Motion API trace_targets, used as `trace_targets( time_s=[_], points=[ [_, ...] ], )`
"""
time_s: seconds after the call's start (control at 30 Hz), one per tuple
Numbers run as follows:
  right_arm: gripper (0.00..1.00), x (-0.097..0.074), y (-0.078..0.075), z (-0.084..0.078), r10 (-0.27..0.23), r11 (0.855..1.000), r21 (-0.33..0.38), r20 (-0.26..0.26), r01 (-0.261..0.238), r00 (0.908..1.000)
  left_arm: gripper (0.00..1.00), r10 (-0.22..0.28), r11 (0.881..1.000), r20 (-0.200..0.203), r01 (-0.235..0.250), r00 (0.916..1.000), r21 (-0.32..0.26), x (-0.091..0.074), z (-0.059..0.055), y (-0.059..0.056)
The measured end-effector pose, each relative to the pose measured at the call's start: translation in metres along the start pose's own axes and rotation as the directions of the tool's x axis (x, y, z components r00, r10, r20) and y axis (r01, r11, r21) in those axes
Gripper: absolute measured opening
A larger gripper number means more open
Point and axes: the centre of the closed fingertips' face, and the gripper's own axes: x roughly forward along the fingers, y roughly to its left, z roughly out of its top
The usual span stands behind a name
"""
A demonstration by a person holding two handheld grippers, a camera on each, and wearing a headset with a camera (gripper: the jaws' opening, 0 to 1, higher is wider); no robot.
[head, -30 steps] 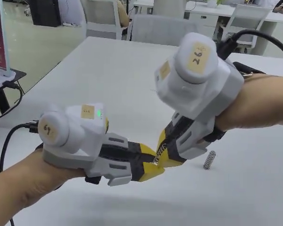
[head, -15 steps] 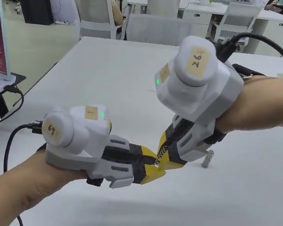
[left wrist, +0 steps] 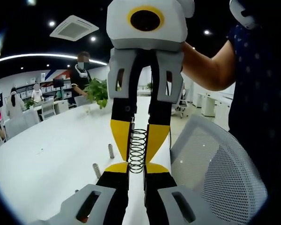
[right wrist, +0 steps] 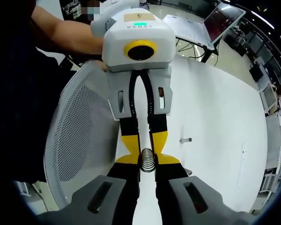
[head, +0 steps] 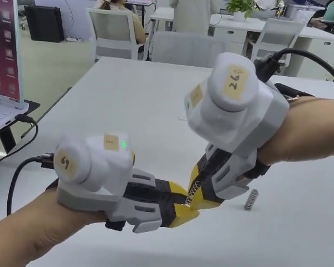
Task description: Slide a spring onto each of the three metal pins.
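Note:
A coil spring [head: 192,191] [left wrist: 137,149] lies lengthwise between the yellow fingers of my right gripper [head: 195,193] [right wrist: 147,162], which is shut on it. In the right gripper view the spring [right wrist: 148,160] faces me end-on. My left gripper [head: 186,206] [left wrist: 136,169] meets it tip to tip from below. Its jaws stand nearly together at the spring's lower end, narrower than the spring, on what looks like a thin pin hidden inside the coils. A loose spring [head: 250,200] lies on the white table [head: 128,94] just right of the grippers.
Two small upright pieces [left wrist: 111,151] [left wrist: 96,170] stand on the table, and a pin [right wrist: 185,139] lies flat. A laptop [head: 0,61] sits at far left, with a cable [head: 14,181] trailing from the left gripper. A mesh chair [left wrist: 215,178] is close behind, and further chairs [head: 178,39] line the far edge.
The head camera has tilted up a little. Both grippers stay tip to tip with the spring between them, with no clear move of either.

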Motion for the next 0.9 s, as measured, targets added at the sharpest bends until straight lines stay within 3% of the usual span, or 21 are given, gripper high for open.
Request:
trace_targets(
  time_s=[0.4, 0.67, 0.9],
  points=[
    [0.09, 0.009, -0.001, -0.003, -0.012, 1.0, -0.001, -0.041, 0.012, 0.9991, 0.04, -0.008, 1.0, 0.023, 0.007, 0.9997, 0.016, 0.0, -0.01, 0.001],
    [0.09, 0.014, -0.01, -0.004, -0.009, 1.0, 0.007, -0.052, 0.009, 0.9986, 0.05, -0.006, 1.0, 0.028, 0.006, 0.9996, -0.01, -0.002, -0.018, 0.009],
    [0.09, 0.022, -0.016, -0.002, 0.005, 1.0, -0.003, -0.056, -0.005, 0.9984, 0.09, 0.006, 0.999, 0.02, -0.005, 0.9998, -0.041, -0.003, -0.031, 0.012]
  ],
)
